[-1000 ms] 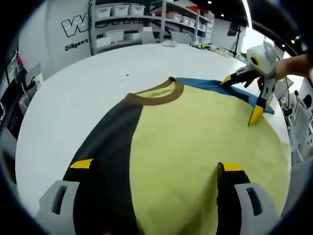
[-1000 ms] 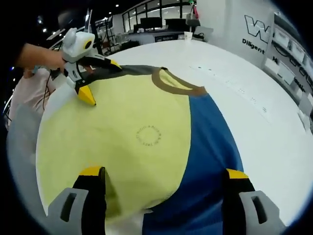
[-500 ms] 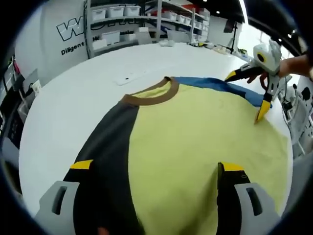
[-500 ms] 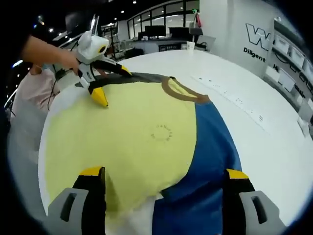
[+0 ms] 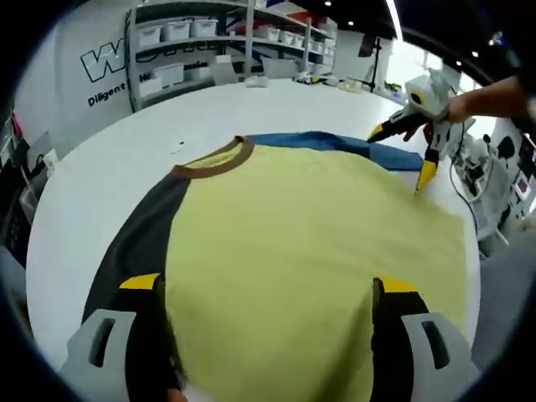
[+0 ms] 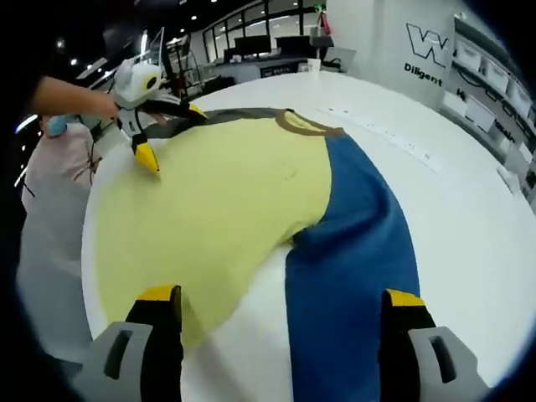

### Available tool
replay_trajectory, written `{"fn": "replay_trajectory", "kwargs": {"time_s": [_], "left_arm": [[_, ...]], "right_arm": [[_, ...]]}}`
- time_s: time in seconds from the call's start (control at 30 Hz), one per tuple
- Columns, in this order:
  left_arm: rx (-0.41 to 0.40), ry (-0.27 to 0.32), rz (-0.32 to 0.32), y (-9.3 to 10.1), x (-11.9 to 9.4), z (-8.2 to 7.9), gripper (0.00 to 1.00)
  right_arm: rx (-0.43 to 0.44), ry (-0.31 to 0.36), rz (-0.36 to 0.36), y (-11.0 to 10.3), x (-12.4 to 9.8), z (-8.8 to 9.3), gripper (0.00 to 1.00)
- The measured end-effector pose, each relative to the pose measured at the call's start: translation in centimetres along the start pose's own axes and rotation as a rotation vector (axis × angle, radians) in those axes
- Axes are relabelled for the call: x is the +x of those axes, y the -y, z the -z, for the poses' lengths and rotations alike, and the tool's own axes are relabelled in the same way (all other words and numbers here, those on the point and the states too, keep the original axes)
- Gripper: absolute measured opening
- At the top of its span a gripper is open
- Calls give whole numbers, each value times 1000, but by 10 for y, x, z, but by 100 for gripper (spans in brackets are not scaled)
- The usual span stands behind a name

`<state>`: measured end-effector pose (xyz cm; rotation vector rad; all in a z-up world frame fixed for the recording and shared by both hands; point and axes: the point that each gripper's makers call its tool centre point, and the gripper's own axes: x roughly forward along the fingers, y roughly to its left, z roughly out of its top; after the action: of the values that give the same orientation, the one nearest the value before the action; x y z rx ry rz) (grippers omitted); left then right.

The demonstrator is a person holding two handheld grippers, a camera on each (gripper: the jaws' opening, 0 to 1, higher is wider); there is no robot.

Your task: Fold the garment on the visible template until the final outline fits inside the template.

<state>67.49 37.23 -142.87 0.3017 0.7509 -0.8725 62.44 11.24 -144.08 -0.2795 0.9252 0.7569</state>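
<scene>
Yellow-tipped left gripper and right gripper spread over garment.

A lab or workshop hall is indicated: metal shelving stacked with white storage bins, a logo printed on the white wall, monitors on desks, a broad white surface.

The garment is pale yellow with a brown collar, one dark grey sleeve and one blue sleeve, on a white bench; both tools have grey jaws tipped yellow.
</scene>
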Motion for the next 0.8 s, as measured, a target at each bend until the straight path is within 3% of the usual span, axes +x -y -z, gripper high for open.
{"fn": "replay_trajectory", "kwargs": {"time_s": [0.17, 0.33, 0.6, 0.8], "left_arm": [[17, -8, 29, 20, -3, 7, 99], [11, -17, 51, 28, -3, 12, 99], [-16, -54, 82, 44, -4, 29, 99], [-33, -52, 70, 41, -4, 29, 99]], "right_arm": [[29, -48, 3, 0, -3, 25, 99], [28, -59, 20, 13, -10, 30, 99], [-58, -114, 39, 38, -14, 42, 99], [-96, -142, 61, 57, -17, 46, 100]]}}
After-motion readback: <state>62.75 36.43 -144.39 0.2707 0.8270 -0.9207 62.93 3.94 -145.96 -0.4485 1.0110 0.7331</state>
